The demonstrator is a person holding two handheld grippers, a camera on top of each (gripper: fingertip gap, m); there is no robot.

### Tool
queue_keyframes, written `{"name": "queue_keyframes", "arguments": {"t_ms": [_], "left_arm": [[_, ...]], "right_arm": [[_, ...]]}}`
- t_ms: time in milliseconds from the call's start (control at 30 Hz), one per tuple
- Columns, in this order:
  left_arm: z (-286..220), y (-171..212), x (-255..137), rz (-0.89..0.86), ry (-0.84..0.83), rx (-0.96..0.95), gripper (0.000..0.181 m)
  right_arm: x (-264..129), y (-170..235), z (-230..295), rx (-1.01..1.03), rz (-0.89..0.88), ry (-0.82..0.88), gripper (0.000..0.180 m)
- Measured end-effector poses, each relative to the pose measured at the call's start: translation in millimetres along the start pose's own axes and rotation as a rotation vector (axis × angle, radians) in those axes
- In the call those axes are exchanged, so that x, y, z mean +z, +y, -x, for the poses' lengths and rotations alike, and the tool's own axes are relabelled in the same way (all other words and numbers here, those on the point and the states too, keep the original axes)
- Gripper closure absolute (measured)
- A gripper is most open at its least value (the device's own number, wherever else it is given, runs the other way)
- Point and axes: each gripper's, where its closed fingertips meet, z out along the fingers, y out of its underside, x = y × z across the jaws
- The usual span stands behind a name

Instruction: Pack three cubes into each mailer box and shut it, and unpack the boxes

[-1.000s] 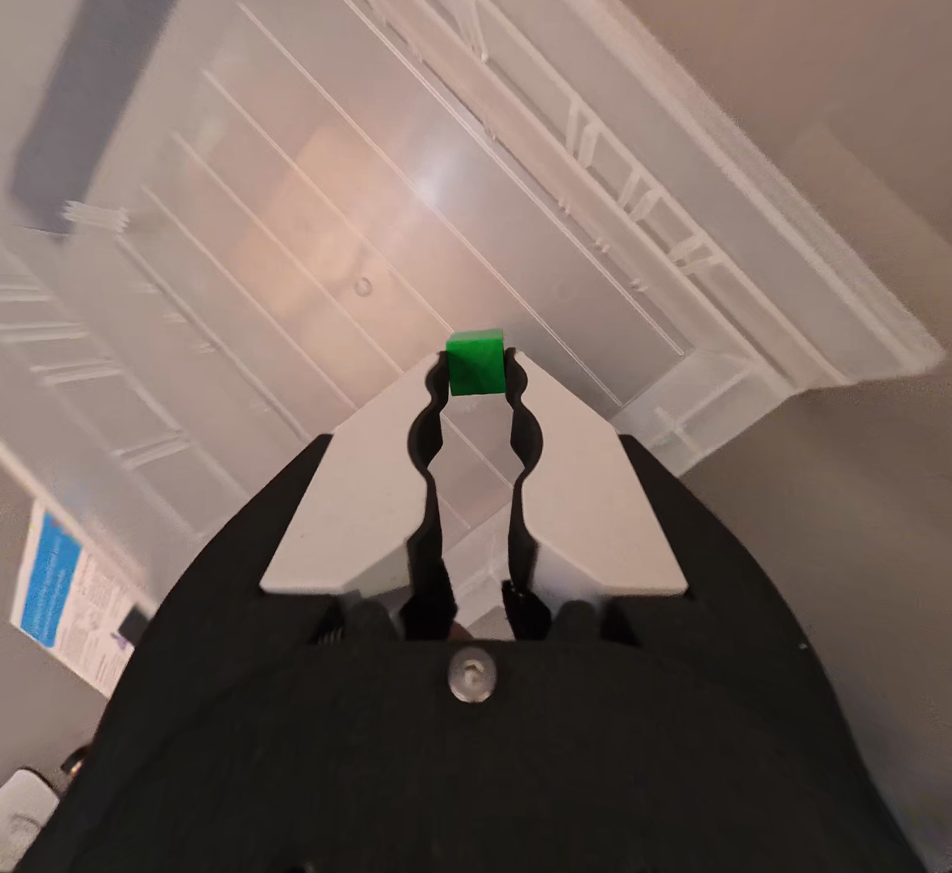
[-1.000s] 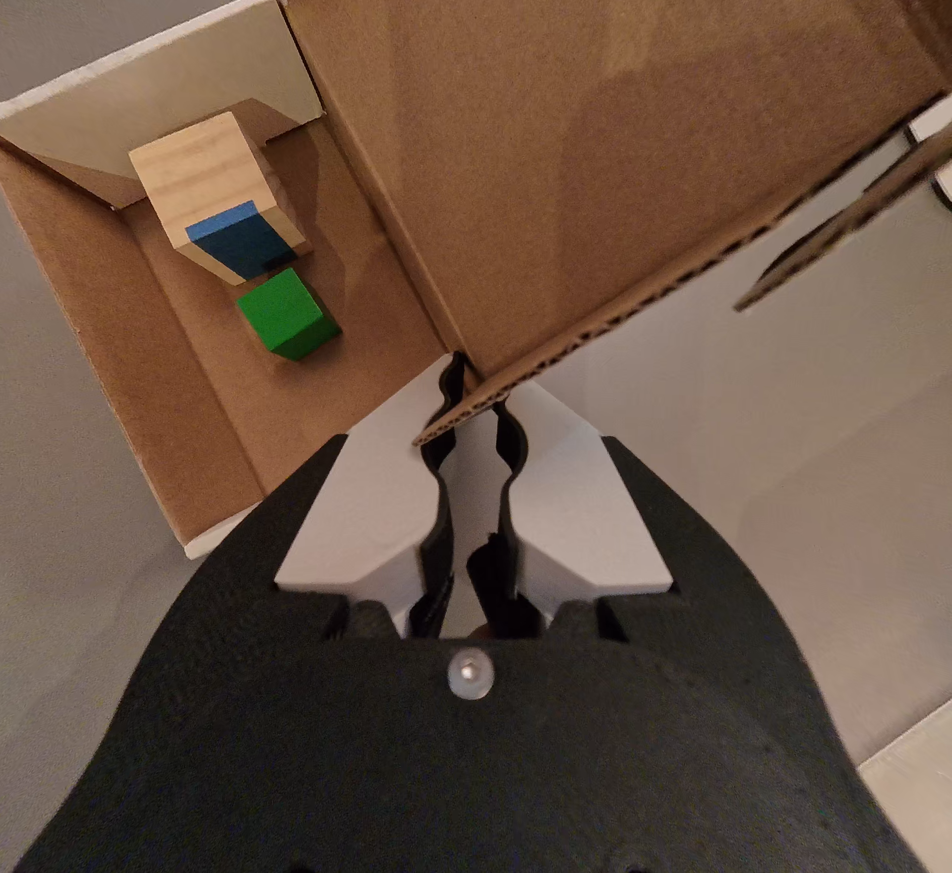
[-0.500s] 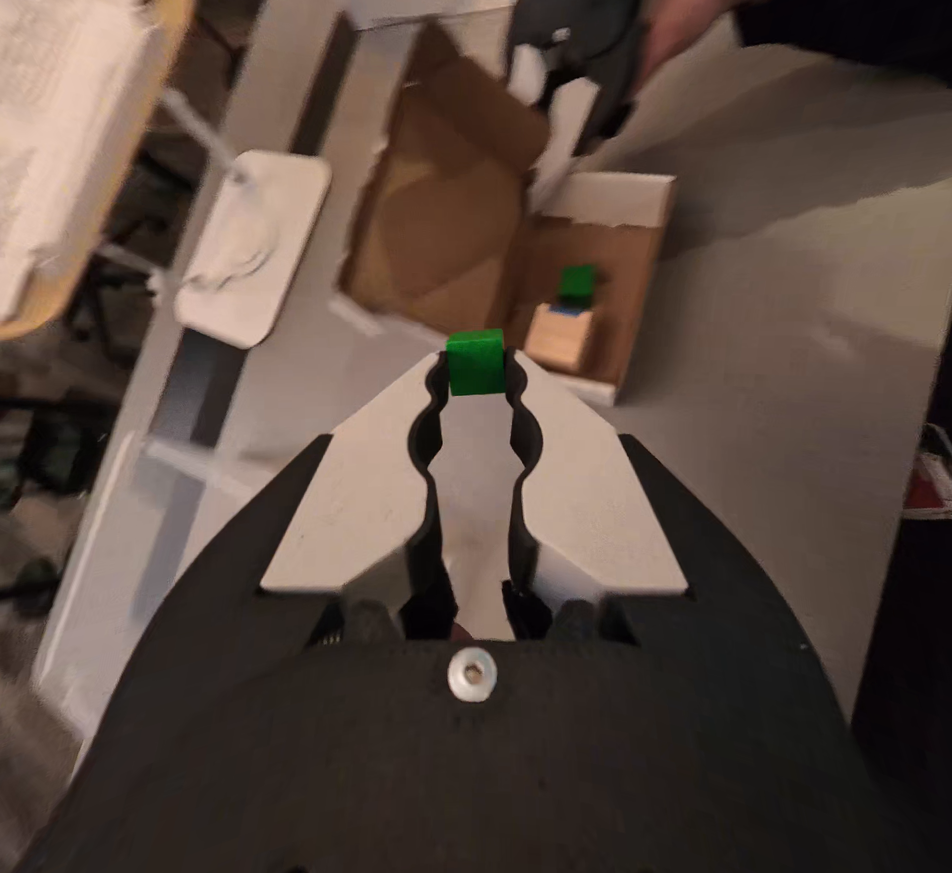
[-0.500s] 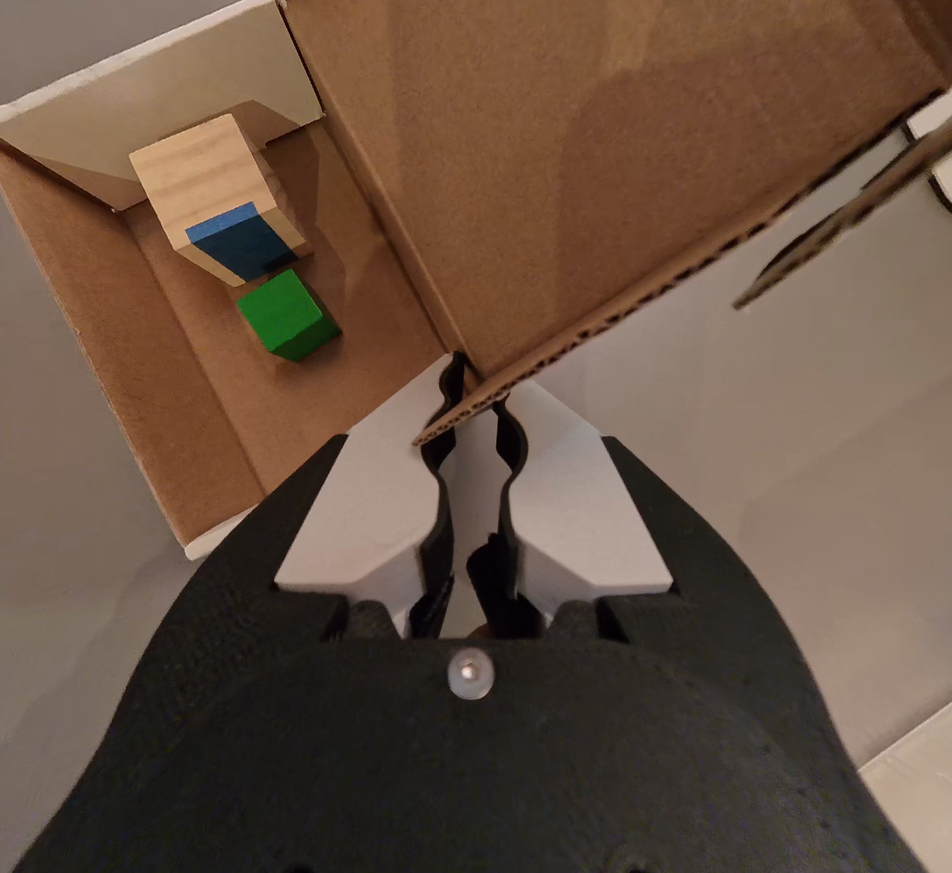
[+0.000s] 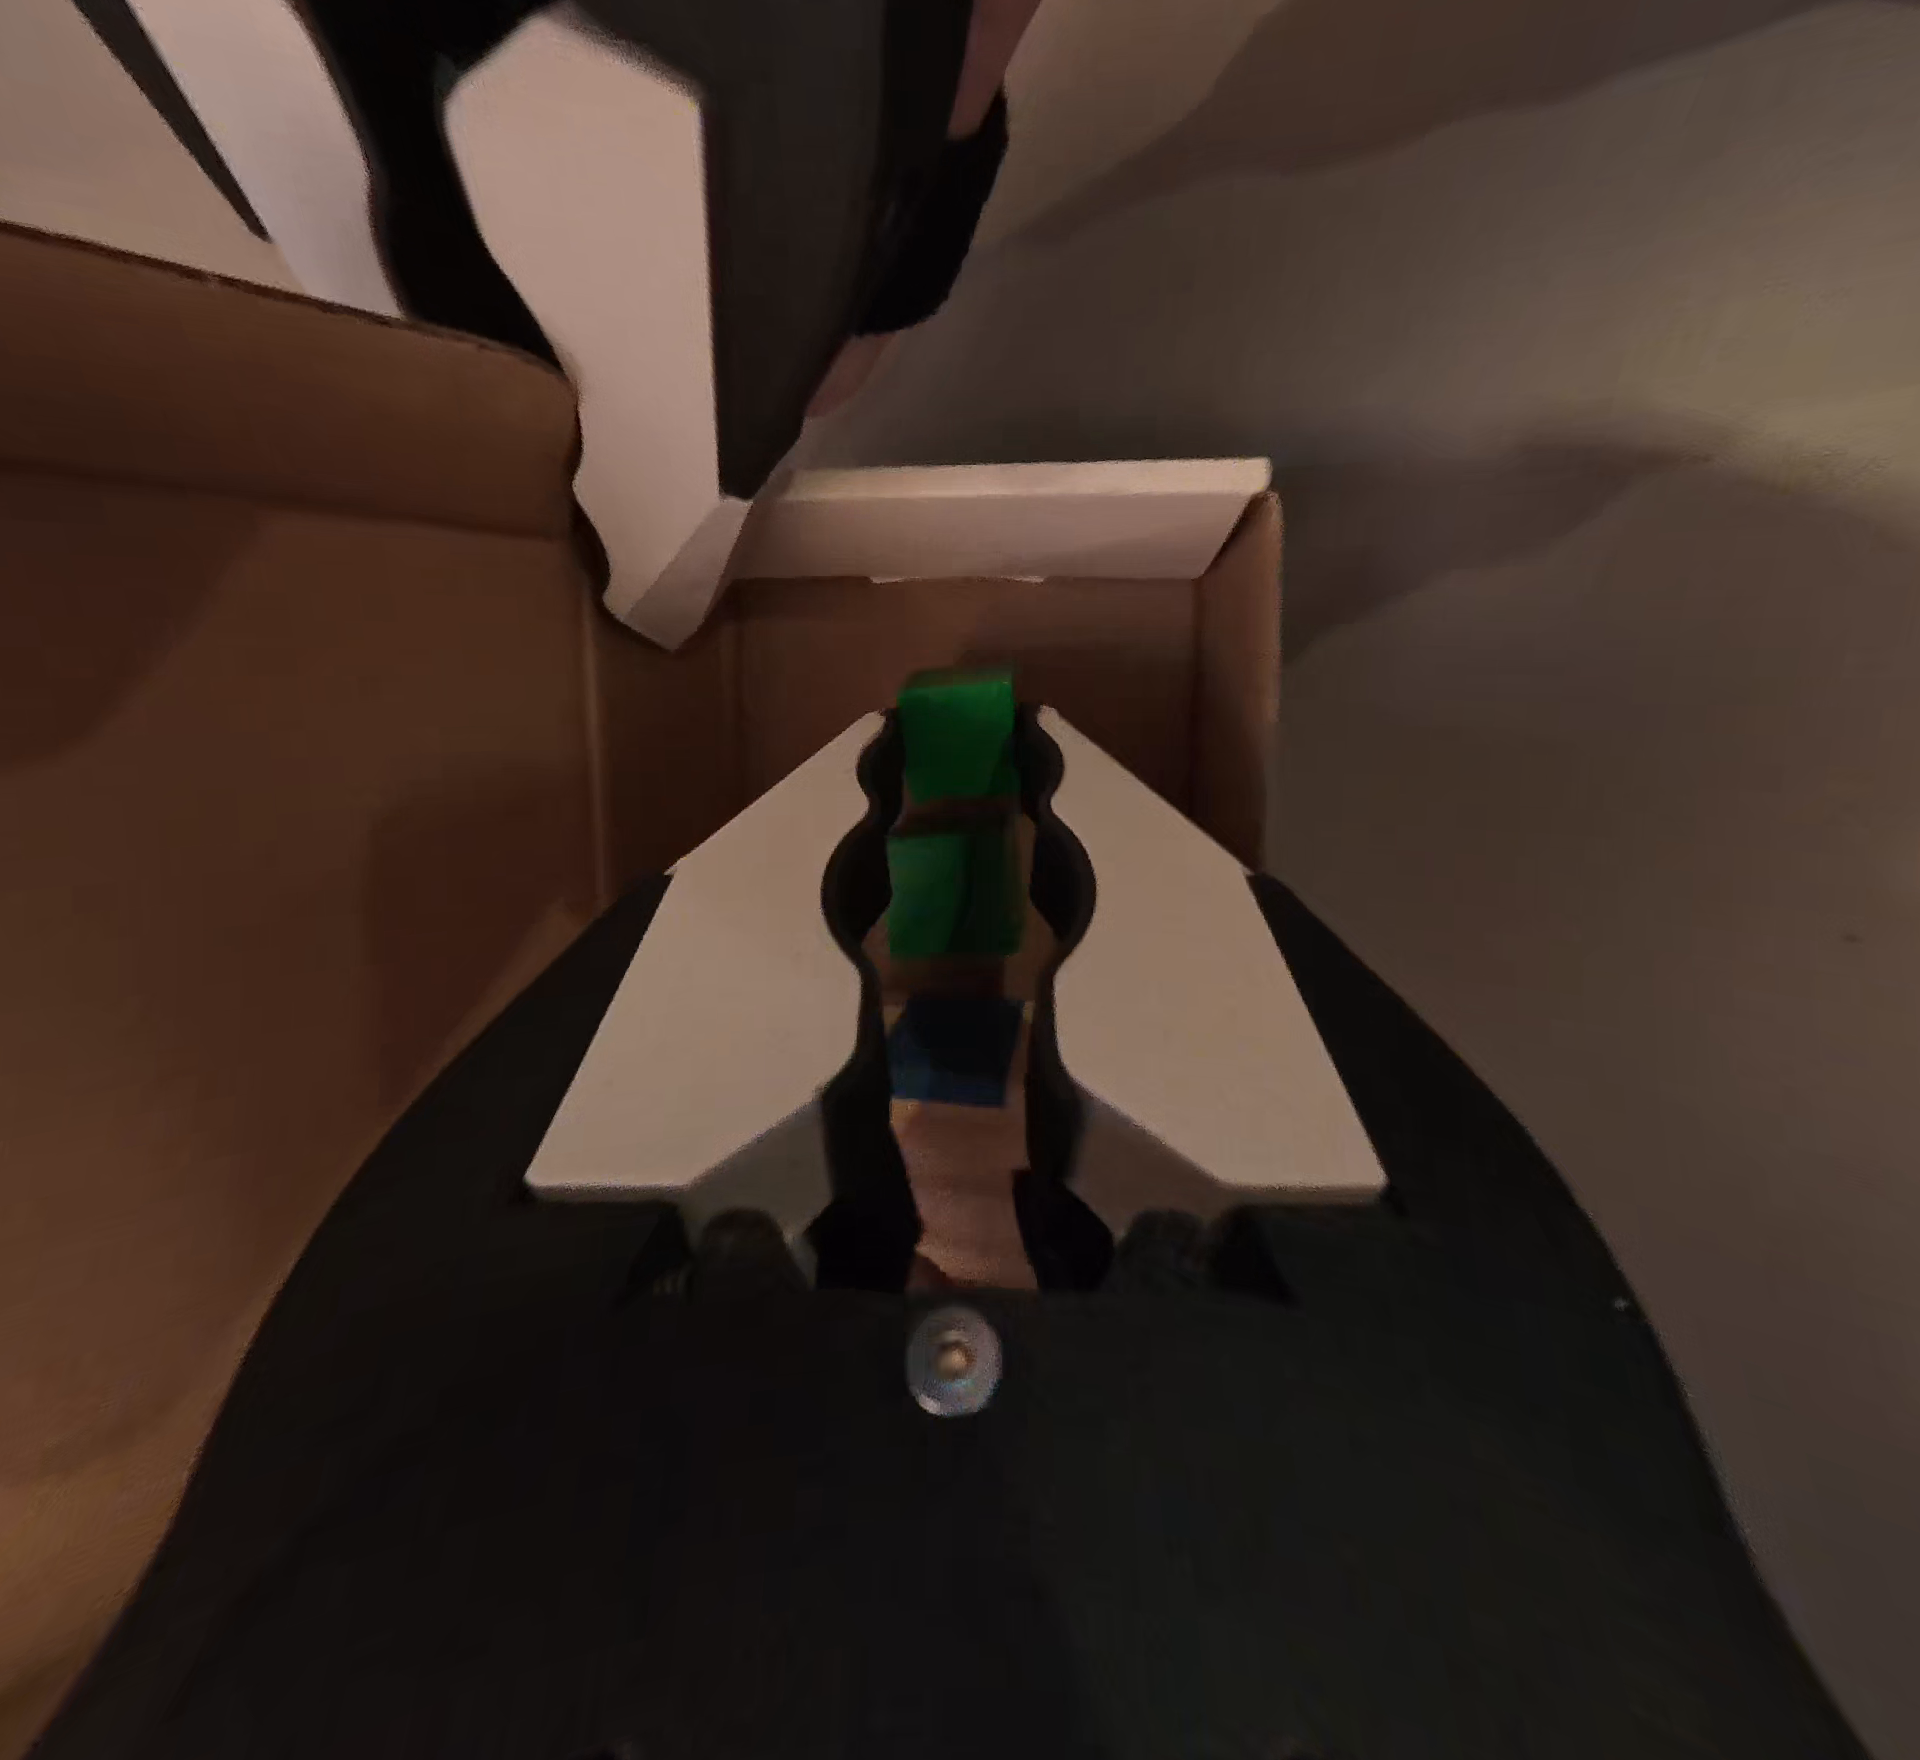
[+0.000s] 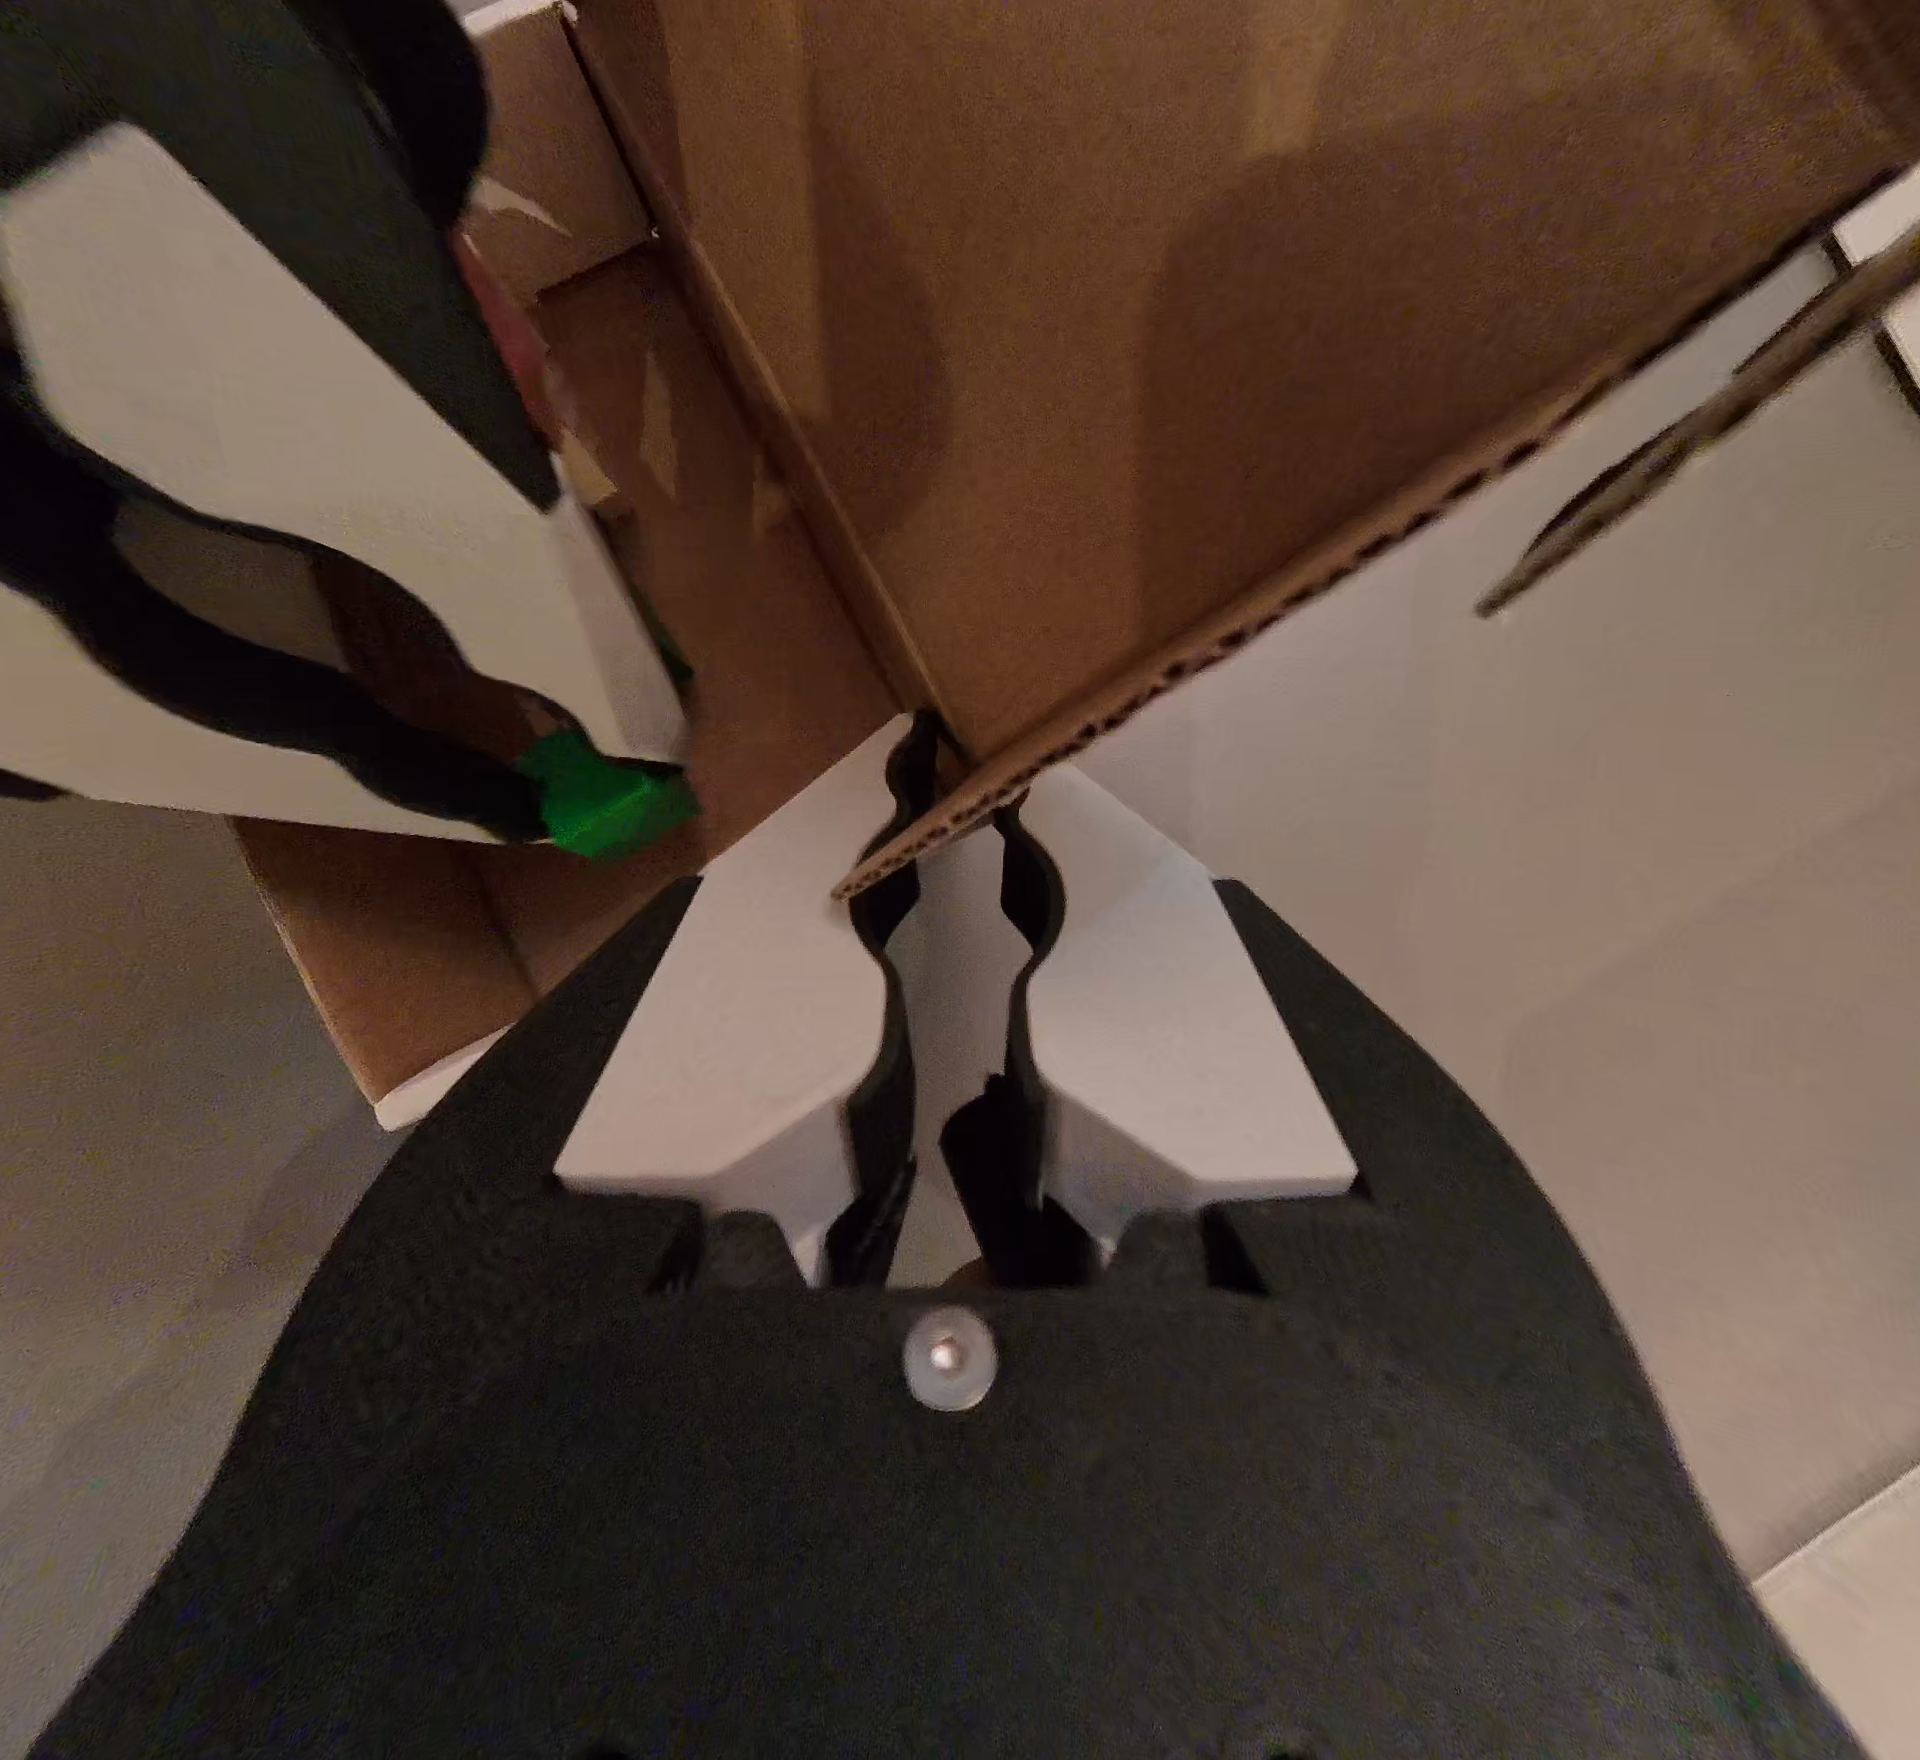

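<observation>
The left gripper (image 5: 958, 731) points steeply down, its white fingers (image 5: 769, 889) drawn close and pinching a small green cube (image 5: 954, 742) at their very tips. The right gripper (image 6: 954, 780) has its jaws nearly together, clamped on the edge of a cardboard flap (image 6: 1195, 339) that runs off toward 1 o'clock. In the left wrist view the right gripper reaches in from 11 o'clock; in the right wrist view the left gripper enters from 9 o'clock.

My left gripper (image 5: 958, 723) and right gripper (image 6: 961, 754): same build. Matte black textured body, white wedge-shaped fingers (image 5: 748, 972), wavy black inner pads, one silver screw (image 6: 948, 1359) centred below.
</observation>
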Motion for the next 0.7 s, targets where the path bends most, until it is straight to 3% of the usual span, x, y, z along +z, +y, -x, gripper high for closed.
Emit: {"name": "queue_keyframes", "arguments": {"t_ms": [167,300,467,600,700], "left_arm": [[4.8,7.6,13.1,0.040,-0.005,-0.010,0.153],[9.5,4.9,-2.4,-0.009,-0.047,-0.024,0.142],[15.3,-1.5,-74.5,-0.236,-0.206,-0.050,0.139],[34.4,31.0,-145.2,-0.427,-0.366,-0.233,0.143],[43.9,64.0,-163.8,-0.543,-0.382,-0.419,0.133]], "right_arm": [[0.1,-0.3,0.2,0.000,0.000,0.002,0.173],[0.0,-0.1,0.0,0.000,-0.002,0.001,0.173],[-0.1,-0.2,-0.2,-0.003,-0.009,-0.004,0.172],[-0.7,-0.1,-0.5,-0.027,-0.019,-0.007,0.172],[-1.4,0.2,0.9,-0.060,-0.026,-0.018,0.172]]}}
